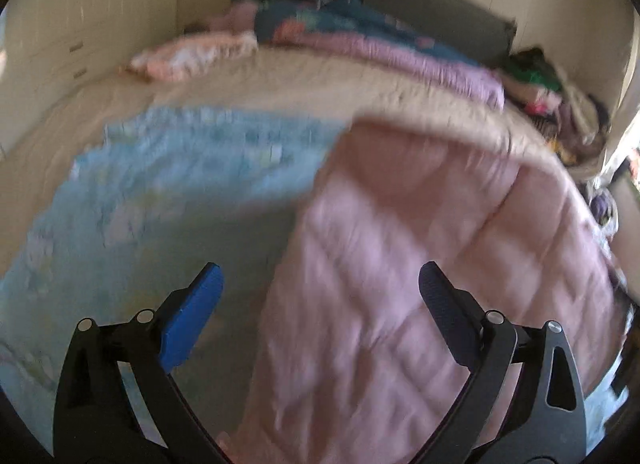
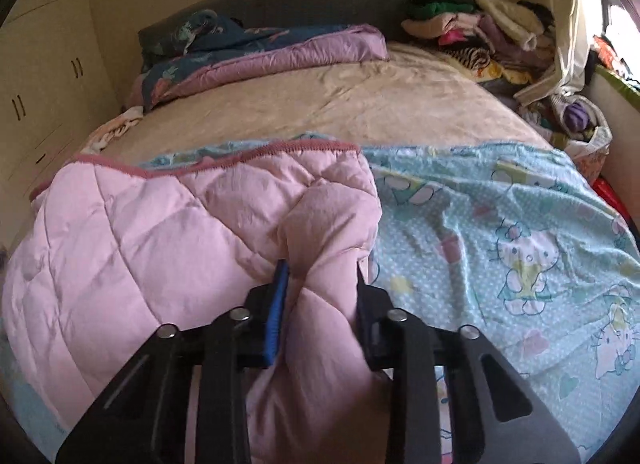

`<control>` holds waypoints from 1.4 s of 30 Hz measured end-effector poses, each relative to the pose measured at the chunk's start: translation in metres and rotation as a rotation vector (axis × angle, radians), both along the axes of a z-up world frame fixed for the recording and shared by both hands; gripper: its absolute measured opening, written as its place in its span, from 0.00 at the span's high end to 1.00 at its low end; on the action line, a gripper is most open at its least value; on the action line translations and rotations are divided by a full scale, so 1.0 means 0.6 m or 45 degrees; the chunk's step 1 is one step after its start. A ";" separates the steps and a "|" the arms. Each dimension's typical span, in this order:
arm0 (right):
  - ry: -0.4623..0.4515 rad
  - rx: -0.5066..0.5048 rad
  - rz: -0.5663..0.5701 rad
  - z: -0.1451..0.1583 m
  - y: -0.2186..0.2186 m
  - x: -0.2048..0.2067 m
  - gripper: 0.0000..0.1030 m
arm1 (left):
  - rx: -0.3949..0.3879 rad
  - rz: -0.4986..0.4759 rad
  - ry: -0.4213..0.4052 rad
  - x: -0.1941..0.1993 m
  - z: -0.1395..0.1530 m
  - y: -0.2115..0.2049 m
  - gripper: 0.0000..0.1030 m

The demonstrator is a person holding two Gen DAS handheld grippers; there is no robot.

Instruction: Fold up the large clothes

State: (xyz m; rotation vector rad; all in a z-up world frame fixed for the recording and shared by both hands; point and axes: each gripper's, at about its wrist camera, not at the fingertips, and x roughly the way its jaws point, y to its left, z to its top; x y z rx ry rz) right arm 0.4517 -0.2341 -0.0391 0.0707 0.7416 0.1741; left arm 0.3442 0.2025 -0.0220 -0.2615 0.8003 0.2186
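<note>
A large quilt lies spread on the bed [image 2: 360, 104], with its pink quilted side [image 2: 120, 232] folded over its light-blue cartoon-print side [image 2: 500, 232]. My right gripper [image 2: 320, 268] is shut on a bunched fold of the pink side at the folded edge. The left wrist view is blurred. There the pink side [image 1: 420, 224] lies on the right and the blue print [image 1: 160, 184] on the left. My left gripper [image 1: 320, 270] hangs wide open above the quilt, over the line where pink meets blue, with nothing between its fingers.
A folded purple and navy quilt [image 2: 280, 52] lies along the headboard, and a pink pillow [image 1: 188, 56] sits at the far left. Piled clothes [image 2: 480, 28] fill the far right corner above a bag of clothes [image 2: 580, 120]. Cream wardrobes [image 2: 40, 64] line the left wall.
</note>
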 end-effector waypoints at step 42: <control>0.050 0.231 -0.207 0.008 -0.072 -0.178 0.04 | 0.022 0.065 -0.079 -0.072 0.034 -0.057 0.09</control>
